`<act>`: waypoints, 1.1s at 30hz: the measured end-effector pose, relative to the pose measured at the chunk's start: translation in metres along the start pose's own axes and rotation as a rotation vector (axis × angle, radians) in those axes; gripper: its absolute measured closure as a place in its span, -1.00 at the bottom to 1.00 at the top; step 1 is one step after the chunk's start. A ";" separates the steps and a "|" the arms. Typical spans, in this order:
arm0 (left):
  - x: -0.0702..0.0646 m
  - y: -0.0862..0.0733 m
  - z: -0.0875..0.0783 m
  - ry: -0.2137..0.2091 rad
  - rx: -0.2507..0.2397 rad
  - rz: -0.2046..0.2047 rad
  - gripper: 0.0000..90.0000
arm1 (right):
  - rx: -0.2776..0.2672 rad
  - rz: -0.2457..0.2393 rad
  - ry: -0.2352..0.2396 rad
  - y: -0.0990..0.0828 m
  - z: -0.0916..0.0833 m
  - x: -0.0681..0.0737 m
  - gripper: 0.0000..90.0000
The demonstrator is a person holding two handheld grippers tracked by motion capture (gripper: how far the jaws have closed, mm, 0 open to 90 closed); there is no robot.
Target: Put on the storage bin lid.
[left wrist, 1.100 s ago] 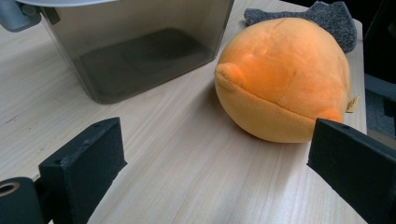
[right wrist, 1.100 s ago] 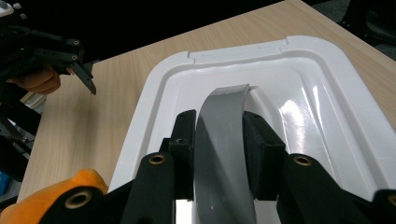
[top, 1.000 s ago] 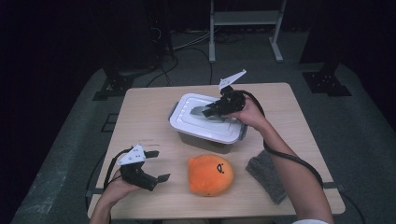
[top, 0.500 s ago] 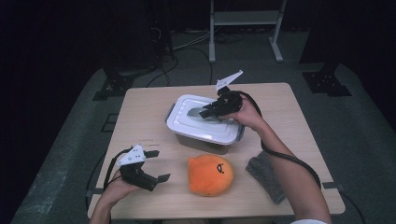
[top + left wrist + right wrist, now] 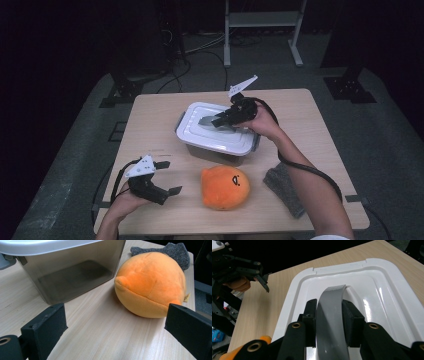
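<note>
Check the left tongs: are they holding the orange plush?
No, the left tongs stand open over bare table, with the orange plush lying beyond them.

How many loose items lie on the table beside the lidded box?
2. An orange plush lies in front of the box, and a grey cloth lies to the plush's right, near the table edge. The box's inside looks empty through its tinted wall.

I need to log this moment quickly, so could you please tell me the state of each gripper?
Left gripper: open, holding nothing.
Right gripper: shut on the grey curved plastic lid handle.
</note>
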State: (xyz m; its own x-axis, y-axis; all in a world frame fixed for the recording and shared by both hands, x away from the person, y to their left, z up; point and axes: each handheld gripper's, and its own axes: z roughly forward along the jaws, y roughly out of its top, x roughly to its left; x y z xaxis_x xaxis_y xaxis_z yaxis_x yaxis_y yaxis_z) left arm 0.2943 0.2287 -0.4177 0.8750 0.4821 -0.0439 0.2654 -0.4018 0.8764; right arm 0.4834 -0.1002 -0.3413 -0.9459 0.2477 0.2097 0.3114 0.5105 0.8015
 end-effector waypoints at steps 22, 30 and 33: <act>0.000 -0.001 -0.003 0.007 0.005 0.002 -0.94 | 0.012 0.007 -0.016 0.005 -0.005 -0.001 0.48; 0.000 -0.002 -0.003 0.013 0.002 -0.002 -0.94 | -0.015 0.002 -0.027 0.008 -0.021 0.003 0.48; 0.000 -0.002 -0.003 0.014 0.003 -0.002 -0.94 | -0.014 0.002 -0.030 0.008 -0.027 0.006 0.49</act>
State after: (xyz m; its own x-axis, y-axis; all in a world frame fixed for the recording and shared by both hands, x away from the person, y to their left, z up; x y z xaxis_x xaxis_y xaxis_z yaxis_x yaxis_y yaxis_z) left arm 0.2929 0.2319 -0.4181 0.8688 0.4936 -0.0389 0.2681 -0.4029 0.8751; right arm 0.4782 -0.1166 -0.3187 -0.9418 0.2740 0.1946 0.3121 0.4982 0.8090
